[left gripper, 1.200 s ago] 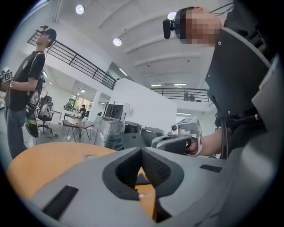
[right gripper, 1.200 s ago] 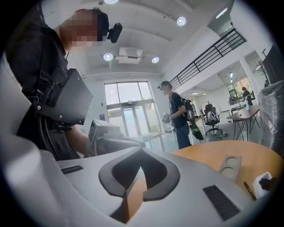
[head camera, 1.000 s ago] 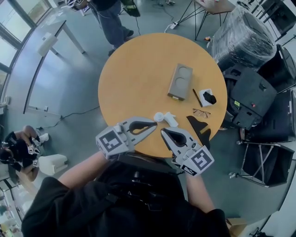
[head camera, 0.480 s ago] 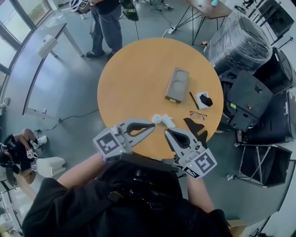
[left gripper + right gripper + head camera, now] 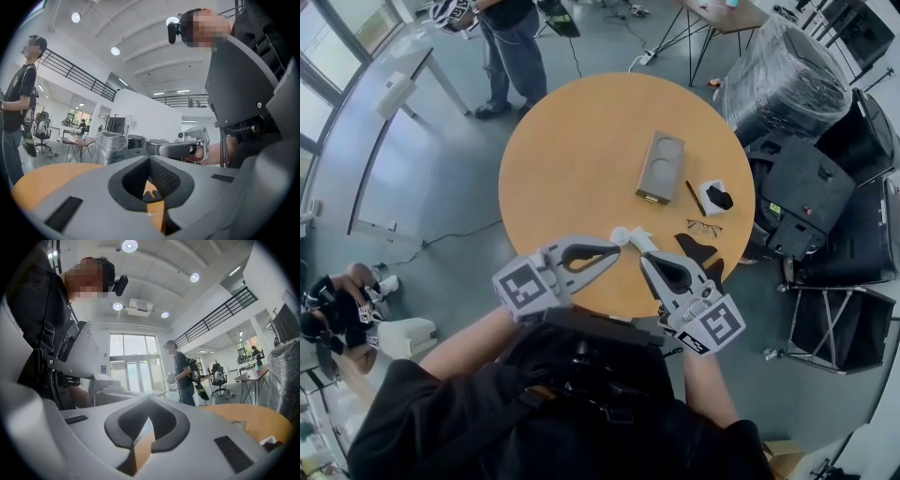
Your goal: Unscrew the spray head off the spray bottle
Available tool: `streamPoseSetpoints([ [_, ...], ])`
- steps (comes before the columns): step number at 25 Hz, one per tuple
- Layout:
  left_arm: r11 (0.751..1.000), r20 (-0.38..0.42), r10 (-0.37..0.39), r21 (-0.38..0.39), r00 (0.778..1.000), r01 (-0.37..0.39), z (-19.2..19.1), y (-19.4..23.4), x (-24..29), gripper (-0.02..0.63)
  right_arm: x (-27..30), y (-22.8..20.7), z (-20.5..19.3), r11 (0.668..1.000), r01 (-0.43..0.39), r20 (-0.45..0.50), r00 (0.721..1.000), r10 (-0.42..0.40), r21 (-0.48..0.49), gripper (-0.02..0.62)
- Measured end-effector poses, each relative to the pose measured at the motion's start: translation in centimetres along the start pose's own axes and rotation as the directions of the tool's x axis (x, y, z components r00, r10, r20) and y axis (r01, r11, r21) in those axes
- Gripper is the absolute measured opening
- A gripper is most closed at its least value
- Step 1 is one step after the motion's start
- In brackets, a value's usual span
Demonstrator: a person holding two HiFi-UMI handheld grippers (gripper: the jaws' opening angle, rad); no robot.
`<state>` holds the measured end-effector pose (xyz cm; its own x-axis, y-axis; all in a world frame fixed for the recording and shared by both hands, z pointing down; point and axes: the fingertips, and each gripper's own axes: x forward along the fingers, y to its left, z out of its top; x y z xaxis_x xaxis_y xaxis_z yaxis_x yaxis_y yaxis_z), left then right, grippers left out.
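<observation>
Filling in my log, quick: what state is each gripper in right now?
Left gripper: closed, nothing between its jaws.
Right gripper: closed, nothing between its jaws.

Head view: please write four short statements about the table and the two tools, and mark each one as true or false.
1. The table is round. True.
2. The left tool holds the white spray bottle. False: its jaws are shut on nothing, and the bottle lies on the table.
3. The glasses lie on top of the grey box. False: they lie on the table, apart from the box and nearer the person.
4. The right tool is shut and empty. True.
</observation>
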<state>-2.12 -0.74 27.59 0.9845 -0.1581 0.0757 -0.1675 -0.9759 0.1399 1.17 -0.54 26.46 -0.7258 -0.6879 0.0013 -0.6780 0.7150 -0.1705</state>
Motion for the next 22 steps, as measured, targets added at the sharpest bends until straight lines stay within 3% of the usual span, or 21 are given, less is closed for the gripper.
streamPoseSetpoints([
  [22,1.000,-0.017,0.008,-0.006,1.000,-0.008,-0.9,0.5,-0.4,0.005,0.6,-0.5,-0.5,1.000,0.021,-0.023,1.000,-0.021,-0.005,0.003],
])
